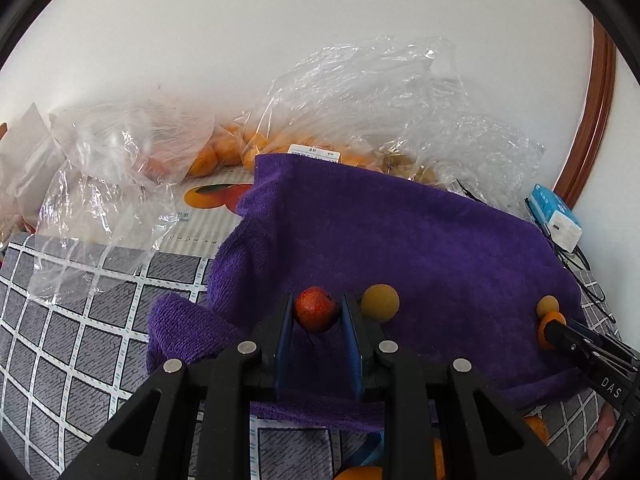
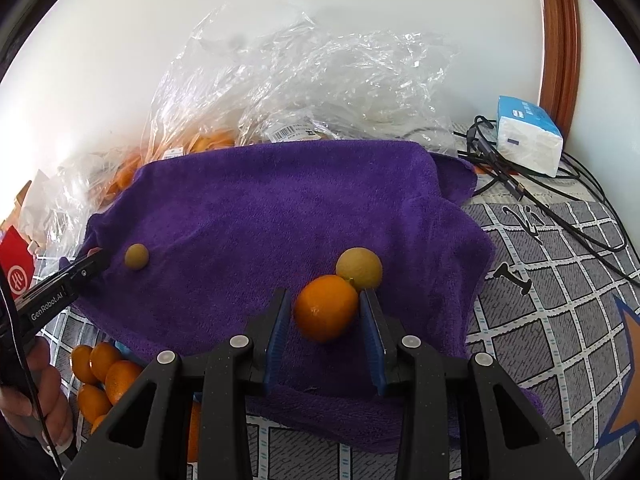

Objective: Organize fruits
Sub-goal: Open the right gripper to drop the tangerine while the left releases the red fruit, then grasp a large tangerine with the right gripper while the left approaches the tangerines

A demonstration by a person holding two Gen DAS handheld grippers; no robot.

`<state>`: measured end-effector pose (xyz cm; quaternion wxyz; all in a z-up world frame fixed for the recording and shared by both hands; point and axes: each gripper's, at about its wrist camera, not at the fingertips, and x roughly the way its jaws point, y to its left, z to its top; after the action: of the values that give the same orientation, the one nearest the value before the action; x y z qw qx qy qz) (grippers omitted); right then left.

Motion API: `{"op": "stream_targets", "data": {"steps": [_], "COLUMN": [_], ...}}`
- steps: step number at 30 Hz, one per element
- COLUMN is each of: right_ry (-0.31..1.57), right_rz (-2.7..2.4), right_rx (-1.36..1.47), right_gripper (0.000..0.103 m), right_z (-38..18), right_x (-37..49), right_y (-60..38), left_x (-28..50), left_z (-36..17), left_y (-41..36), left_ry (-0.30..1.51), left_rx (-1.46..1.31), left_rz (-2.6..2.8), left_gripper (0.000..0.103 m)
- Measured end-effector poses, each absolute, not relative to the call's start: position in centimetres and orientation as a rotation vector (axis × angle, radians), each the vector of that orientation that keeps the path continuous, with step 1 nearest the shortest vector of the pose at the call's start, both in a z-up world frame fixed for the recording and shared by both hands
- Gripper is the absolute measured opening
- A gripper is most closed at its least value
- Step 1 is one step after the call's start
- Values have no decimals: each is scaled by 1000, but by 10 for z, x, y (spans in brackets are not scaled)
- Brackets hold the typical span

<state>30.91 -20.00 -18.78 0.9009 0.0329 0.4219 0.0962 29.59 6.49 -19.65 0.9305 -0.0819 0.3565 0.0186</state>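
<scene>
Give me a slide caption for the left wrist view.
Left claw shut on a small red fruit above a purple terry towel, beside a round yellow-brown fruit.

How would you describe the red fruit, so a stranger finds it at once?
Find the purple towel over the checked table. Near its front edge, the left gripper is shut on the red fruit. Its neighbour, a round fruit just to the right, is dull yellow; only this one is red.
</scene>
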Motion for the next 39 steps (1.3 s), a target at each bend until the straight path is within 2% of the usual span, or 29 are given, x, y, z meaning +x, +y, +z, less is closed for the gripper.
{"op": "stream_targets", "data": {"steps": [4, 9, 15, 20, 27, 33, 36, 39], "right_ry": [855, 823, 785, 753, 751, 728, 746, 767], "right_rz": [191, 179, 155, 151, 144, 65, 93, 105], "right_rx": [69, 74, 73, 74, 139, 74, 78, 61], "right_gripper": [51, 60, 60, 60, 60, 60, 54, 54], "right_z": [-185, -178, -170, -164, -157, -137, -129, -126], "right_x": [307, 303, 298, 294, 293, 280, 264, 245], "right_y": [-201, -202, -204, -206, -214, -208, -208, -206], "left_x": [296, 294, 289, 281, 273, 264, 259, 247], "left_z": [-197, -195, -191, -184, -175, -160, -143, -118], "left_y": [65, 64, 65, 68, 69, 66, 62, 60], "left_ry": [731, 721, 693, 643, 565, 514, 499, 468], "left_rx": [-168, -164, -182, -201, -203, -172, -167, -138], "left_rz": [34, 31, 29, 34, 55, 51, 21, 25], "left_gripper": [23, 26, 29, 41, 41, 41, 41, 41]}}
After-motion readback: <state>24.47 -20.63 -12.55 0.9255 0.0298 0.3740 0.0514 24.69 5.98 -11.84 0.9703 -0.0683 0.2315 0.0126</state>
